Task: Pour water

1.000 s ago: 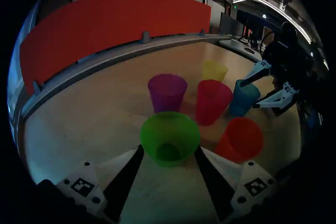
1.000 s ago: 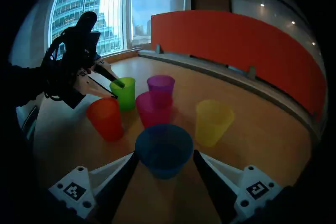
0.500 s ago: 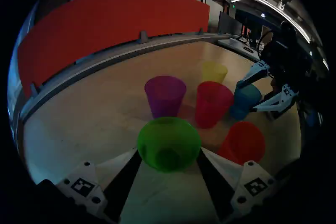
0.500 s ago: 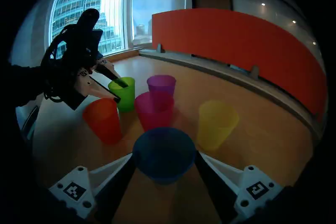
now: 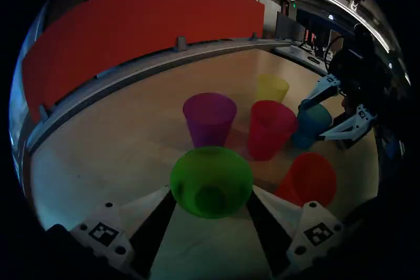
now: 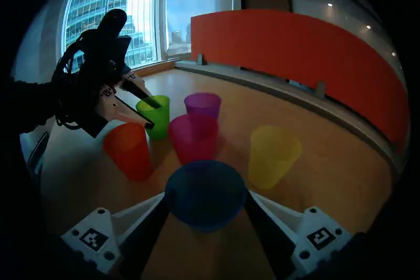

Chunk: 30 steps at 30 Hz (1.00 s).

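Note:
In the left gripper view my left gripper is shut on a green cup, held upright just above the table. Beyond it stand a purple cup, a magenta cup, a yellow cup and an orange cup. In the right gripper view my right gripper is shut on a blue cup, also upright. That blue cup with the right gripper appears at the right of the left gripper view. The left gripper holds the green cup at the left of the right gripper view.
The cups stand on a wooden table bounded by a long red partition along its far edge. Large windows lie behind the left hand. The orange cup, magenta cup, purple cup and yellow cup crowd the middle.
Both held cups have risen slightly and sit closer to their cameras. The standing cups have not moved.

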Tool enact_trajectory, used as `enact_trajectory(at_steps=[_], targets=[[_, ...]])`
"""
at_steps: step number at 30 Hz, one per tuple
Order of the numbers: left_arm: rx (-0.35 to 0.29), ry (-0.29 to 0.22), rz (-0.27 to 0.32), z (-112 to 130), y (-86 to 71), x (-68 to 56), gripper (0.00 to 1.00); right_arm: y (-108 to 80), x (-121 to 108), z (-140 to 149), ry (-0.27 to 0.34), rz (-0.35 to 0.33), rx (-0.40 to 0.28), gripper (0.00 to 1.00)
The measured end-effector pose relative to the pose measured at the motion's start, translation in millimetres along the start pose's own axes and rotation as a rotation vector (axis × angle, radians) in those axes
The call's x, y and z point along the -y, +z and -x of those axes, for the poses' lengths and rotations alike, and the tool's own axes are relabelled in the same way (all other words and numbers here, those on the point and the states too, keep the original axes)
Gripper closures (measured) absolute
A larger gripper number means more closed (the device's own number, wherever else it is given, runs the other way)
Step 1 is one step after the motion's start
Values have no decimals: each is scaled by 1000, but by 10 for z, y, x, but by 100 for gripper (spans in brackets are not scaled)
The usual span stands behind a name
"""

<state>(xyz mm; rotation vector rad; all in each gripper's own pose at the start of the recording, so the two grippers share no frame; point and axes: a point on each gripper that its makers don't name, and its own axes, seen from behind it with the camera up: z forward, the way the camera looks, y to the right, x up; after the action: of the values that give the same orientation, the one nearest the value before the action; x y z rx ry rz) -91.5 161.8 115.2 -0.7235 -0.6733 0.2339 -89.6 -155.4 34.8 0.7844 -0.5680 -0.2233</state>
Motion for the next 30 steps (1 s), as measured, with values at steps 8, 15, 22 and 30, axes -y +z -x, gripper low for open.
enact_trajectory(at_steps=[8, 15, 22, 30], targets=[[-10, 6, 1, -12, -24, -9, 16, 13, 23, 3, -1, -7, 3, 8], [-28, -15, 11, -62, -62, -12, 16, 0, 30, 5, 3, -6, 6, 10], [-53, -31, 11, -118, -147, -20, 16, -54, 51, 17, 3, -11, 10, 10], [-90, -41, 9, -217, -295, -65, 16, -203, 79, -110, 7, -6, -19, 10]])
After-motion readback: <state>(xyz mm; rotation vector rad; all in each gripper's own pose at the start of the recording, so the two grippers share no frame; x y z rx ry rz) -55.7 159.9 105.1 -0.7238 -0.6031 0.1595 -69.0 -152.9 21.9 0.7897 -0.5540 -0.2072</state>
